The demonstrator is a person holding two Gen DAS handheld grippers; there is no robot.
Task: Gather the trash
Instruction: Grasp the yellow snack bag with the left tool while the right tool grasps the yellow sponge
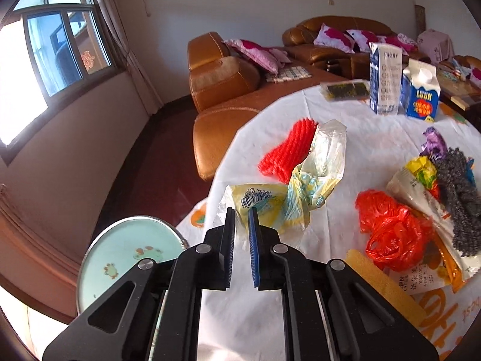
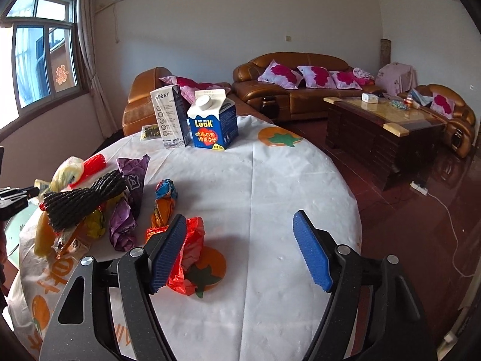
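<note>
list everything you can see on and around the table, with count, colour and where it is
table: 1, white cloth with orange fruit prints, foreground
cartons: 2, blue LOOK carton and white-and-navy tall carton, upright at far edge
dark snack packet: 1, black and clear, flat behind the cartons
red foam net: 1, left side
yellow plastic wrapper: 1, yellow and clear, near left edge
red plastic bag: 1, near edge
black foam net: 1, on the wrapper pile
purple wrapper: 1, mid table
round lid: 1, pale green, beside table on the left
sofas: brown leather, pink cushions, behind
coffee table: 1, dark wood, right
left claw: shut on the yellow plastic wrapper
right claw: open, beside the red plastic bag
</note>
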